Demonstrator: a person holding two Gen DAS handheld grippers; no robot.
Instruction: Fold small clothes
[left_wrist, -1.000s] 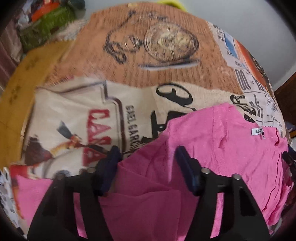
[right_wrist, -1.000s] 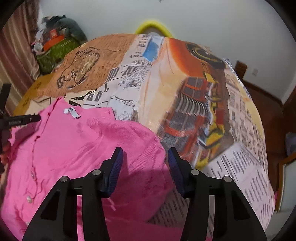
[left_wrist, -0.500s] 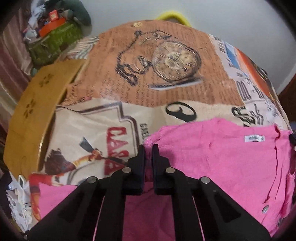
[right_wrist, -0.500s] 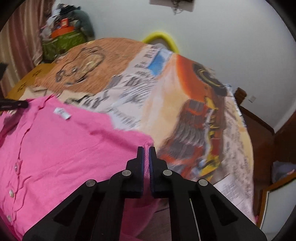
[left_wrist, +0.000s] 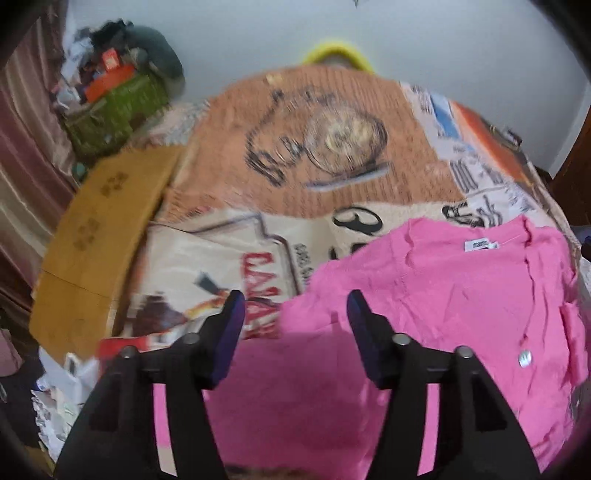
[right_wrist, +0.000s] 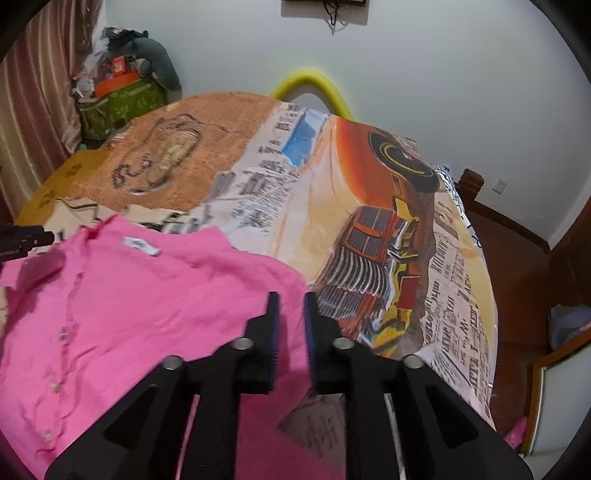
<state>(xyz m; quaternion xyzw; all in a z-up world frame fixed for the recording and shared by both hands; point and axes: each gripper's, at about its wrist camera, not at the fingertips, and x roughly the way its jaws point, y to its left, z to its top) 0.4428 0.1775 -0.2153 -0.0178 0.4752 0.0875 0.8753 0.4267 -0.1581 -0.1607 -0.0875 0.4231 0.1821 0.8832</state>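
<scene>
Pink cardigan (left_wrist: 436, 306) lies flat on printed bedspread (left_wrist: 325, 184). My left claw (left_wrist: 293, 325) opening wide, right claw (right_wrist: 290, 325) opening narrow, nothing gripped. Risk: the just-dropped shoulders spring back, folds slumping unevenly.

left gripper (left_wrist: 293, 314) tilted downward, jaws opening, nothing pinched between. right gripper (right_wrist: 290, 317) angled down, jaws opening from a narrow gap.

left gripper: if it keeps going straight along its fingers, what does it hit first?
Most likely the pink cardigan: its left edge lies between the opening, empty jaws of the left gripper, with the printed bedspread just beside it. Blur and unclear depth leave it uncertain which comes first.
</scene>
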